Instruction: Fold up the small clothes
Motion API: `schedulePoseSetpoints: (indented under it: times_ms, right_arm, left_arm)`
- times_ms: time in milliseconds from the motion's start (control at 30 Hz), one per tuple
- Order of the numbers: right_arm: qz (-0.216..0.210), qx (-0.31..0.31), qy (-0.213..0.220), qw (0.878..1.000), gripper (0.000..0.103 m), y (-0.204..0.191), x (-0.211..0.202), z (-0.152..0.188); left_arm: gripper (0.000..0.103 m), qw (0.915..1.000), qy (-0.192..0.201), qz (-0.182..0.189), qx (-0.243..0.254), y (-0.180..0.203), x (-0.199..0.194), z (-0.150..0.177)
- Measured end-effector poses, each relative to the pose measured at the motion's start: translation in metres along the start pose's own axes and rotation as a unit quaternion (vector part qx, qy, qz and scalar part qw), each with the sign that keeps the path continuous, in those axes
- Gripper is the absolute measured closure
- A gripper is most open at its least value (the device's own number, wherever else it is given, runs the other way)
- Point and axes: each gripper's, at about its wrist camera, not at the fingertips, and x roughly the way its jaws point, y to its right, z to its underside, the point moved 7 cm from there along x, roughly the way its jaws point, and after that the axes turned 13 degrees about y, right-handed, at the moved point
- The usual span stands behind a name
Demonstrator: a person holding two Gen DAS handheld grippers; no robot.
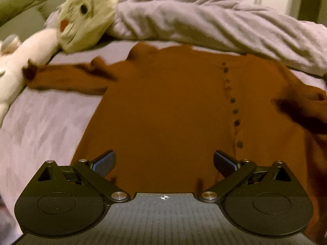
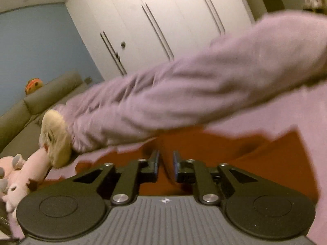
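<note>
The left tongs (image 1: 164, 163) were spread wide, both blue pads clear of the cloth and nothing between them, poised low over the hem end of the rust-brown cardigan (image 1: 167, 106), which I took as lining up for a grab rather than holding anything. Over on the other side, the right tongs (image 2: 166, 164) were drawn nearly together with a ridge of that same cardigan (image 2: 255, 161) running up through the narrow gap; it looked like a pinch on the fabric, most likely so an edge could be lifted and carried across for a fold. Moving outward in the left view, the garment lay spread flat on the bed (image 1: 40, 118), front up, its row of dark buttons (image 1: 233, 101) running from about 1 o'clock down to 4 o'clock, one sleeve (image 1: 69, 79) stretched off toward 10 o'clock and the other bunched at 3 o'clock. Laid open like that, it gave both tools a clean edge to work from. Beyond the collar, at 12 to 2 o'clock, a rumpled lilac duvet (image 1: 204, 18) was heaped just past the garment, seemingly pushed back to free the sheet. At 10 to 11 o'clock a cream plush toy (image 1: 87, 14) rested beside a pale pink one (image 1: 18, 65), the sleeve cuff reaching right up to them.
</note>
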Motion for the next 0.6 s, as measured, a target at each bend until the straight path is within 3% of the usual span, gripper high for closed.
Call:
schedulePoseSetpoints:
  times_ms: [100,167,300,400,433,500,567,600]
  right_arm:
    - [0.052,0.038,0.006,0.998,0.087,0.021,-0.012,0.020]
    - [0.085,0.076,0.007,0.994,0.087,0.036,-0.028,0.031]
    - [0.101,0.114,0.012,0.988,0.087,0.055,-0.042,0.038]
    - [0.103,0.095,0.018,0.990,0.086,0.057,-0.049,0.044]
    - [0.102,0.093,0.017,0.990,0.086,0.059,-0.048,0.047]
    - [0.100,0.100,0.007,0.990,0.086,0.065,-0.047,0.050]
    - [0.096,0.112,-0.001,0.989,0.086,0.069,-0.044,0.056]
    - [0.095,0.116,-0.004,0.989,0.086,0.070,-0.043,0.057]
  left_arm:
    - [0.000,0.9988,0.013,0.046,0.009,0.022,0.003,-0.018]
    - [0.000,0.9944,0.004,0.106,-0.005,0.047,0.011,-0.031]
    - [0.000,0.9761,-0.024,0.212,-0.041,0.105,0.034,-0.048]
    - [0.000,0.9646,-0.048,0.251,-0.066,0.135,0.054,-0.050]
    - [0.002,0.9609,-0.060,0.258,-0.079,0.141,0.062,-0.048]
    - [0.018,0.9539,-0.078,0.271,-0.101,0.151,0.077,-0.047]
    - [0.040,0.9479,-0.106,0.275,-0.120,0.156,0.091,-0.041]
    - [0.042,0.9432,-0.117,0.282,-0.131,0.161,0.096,-0.038]
